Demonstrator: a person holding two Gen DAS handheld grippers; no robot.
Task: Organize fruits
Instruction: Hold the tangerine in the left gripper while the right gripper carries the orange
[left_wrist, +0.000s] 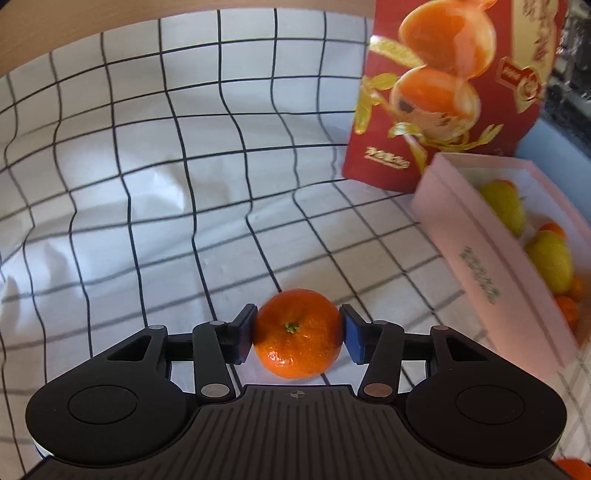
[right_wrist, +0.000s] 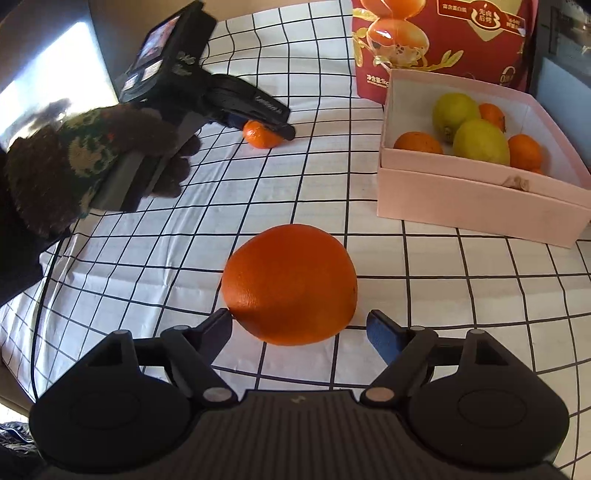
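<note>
Fruit is what everything here turns on. Furthest left, the small orange mandarin (left_wrist: 297, 334) sits on the checked white tablecloth (left_wrist: 147, 184) of the table, pinched between the blue pads of the left claw (left_wrist: 297, 334), stem facing the camera. From the right wrist view, a gloved hand (right_wrist: 92, 162) holds that claw's handle. Nearer the middle, the large round orange (right_wrist: 290, 284) lies directly ahead of the right claw (right_wrist: 299, 328), whose jaws stand wide on either side of it; I cannot tell if the left pad touches. To the right, well apart, the open pink cardboard box (right_wrist: 480, 195) holds lemons and small oranges, so I'd judge both fruits go rightward. Behind it, the red printed bag (right_wrist: 443, 44) carries Chinese writing I can't read.
</note>
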